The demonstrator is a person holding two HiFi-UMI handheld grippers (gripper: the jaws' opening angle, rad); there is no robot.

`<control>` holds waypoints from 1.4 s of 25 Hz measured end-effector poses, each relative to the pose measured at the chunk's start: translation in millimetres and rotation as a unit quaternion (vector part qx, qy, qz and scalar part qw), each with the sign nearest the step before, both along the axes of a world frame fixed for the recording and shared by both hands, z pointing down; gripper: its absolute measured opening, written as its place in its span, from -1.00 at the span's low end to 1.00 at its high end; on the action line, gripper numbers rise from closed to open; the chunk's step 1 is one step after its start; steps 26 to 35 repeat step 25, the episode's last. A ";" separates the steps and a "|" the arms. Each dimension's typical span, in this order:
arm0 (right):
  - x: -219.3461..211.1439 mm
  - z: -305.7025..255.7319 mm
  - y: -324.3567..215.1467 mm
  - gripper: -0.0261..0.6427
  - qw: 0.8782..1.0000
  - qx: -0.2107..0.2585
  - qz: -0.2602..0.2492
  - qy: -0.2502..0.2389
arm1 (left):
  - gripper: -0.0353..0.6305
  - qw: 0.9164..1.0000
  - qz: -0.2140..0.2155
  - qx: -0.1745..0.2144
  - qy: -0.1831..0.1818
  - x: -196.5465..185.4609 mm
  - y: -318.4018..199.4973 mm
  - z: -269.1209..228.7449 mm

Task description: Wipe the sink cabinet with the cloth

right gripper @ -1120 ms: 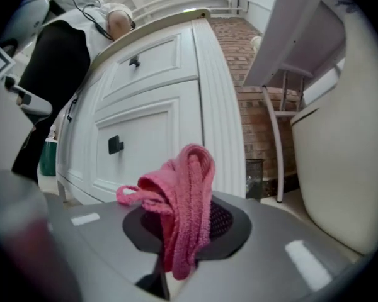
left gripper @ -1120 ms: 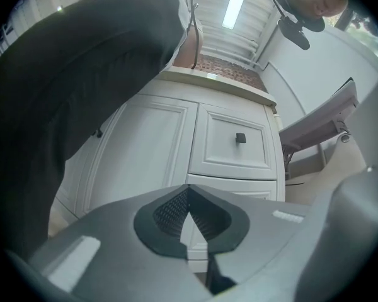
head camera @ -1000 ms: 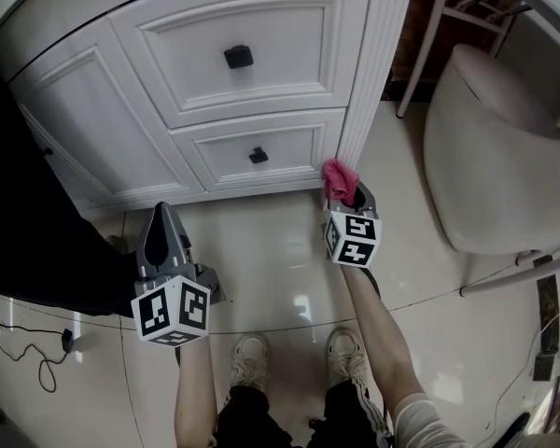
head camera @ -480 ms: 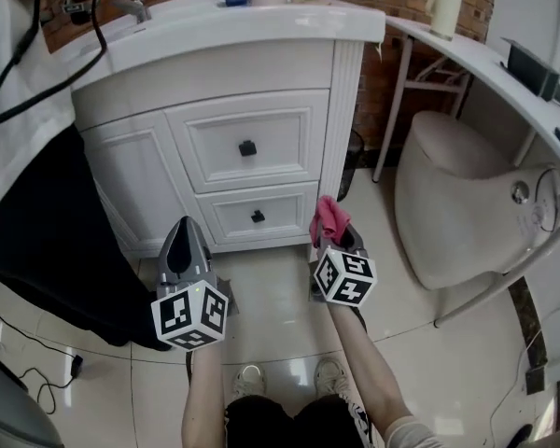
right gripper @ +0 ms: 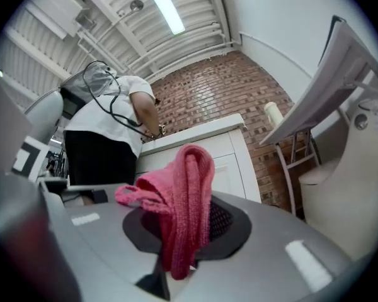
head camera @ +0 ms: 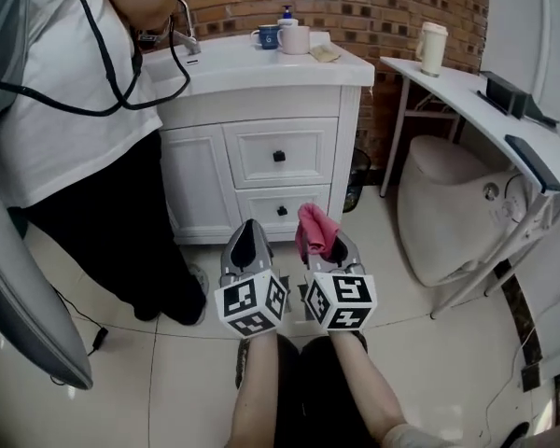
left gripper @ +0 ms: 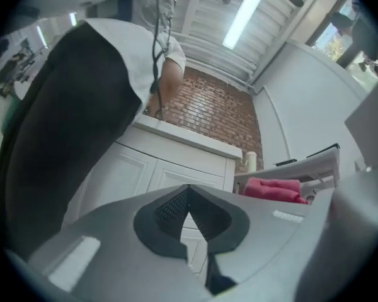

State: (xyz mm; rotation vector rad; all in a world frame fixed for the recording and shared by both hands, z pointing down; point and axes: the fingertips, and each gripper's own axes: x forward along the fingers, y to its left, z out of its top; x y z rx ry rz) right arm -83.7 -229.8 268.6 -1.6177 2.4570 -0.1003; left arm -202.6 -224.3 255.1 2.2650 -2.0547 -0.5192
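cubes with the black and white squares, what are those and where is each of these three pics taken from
The cubes are parts of two hand-held grippers that one person carries; no robot. The wide picture is from a camera on that person's head, looking down. The other two are from cameras on each gripper, looking along its jaws. The left gripper is shut and empty. The right gripper grips a pink cloth. Ahead stands the white cabinet, mugs on top, with a second person beside it.
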 end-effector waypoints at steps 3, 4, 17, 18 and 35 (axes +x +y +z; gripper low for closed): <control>2.2 3.5 11.9 -0.72 1.000 -0.002 0.004 0.004 | -0.85 0.999 -0.014 0.008 -0.034 -8.6 -1.7 -2.4; 2.5 4.4 14.6 -0.72 1.000 -0.002 0.005 -0.001 | -0.85 0.998 -0.010 0.005 -0.054 -7.4 -2.8 0.2; 8.6 13.2 15.0 -0.72 1.000 -0.009 0.018 0.015 | -0.85 0.997 0.020 -0.016 -0.078 8.8 0.4 16.5; 10.2 13.0 15.2 -0.72 1.000 -0.010 0.019 0.010 | -0.85 0.997 0.022 -0.016 -0.077 9.6 0.5 16.3; 12.7 3.6 15.5 -0.72 1.000 0.002 0.024 0.006 | -0.85 0.998 0.019 -0.008 -0.060 5.2 0.6 9.2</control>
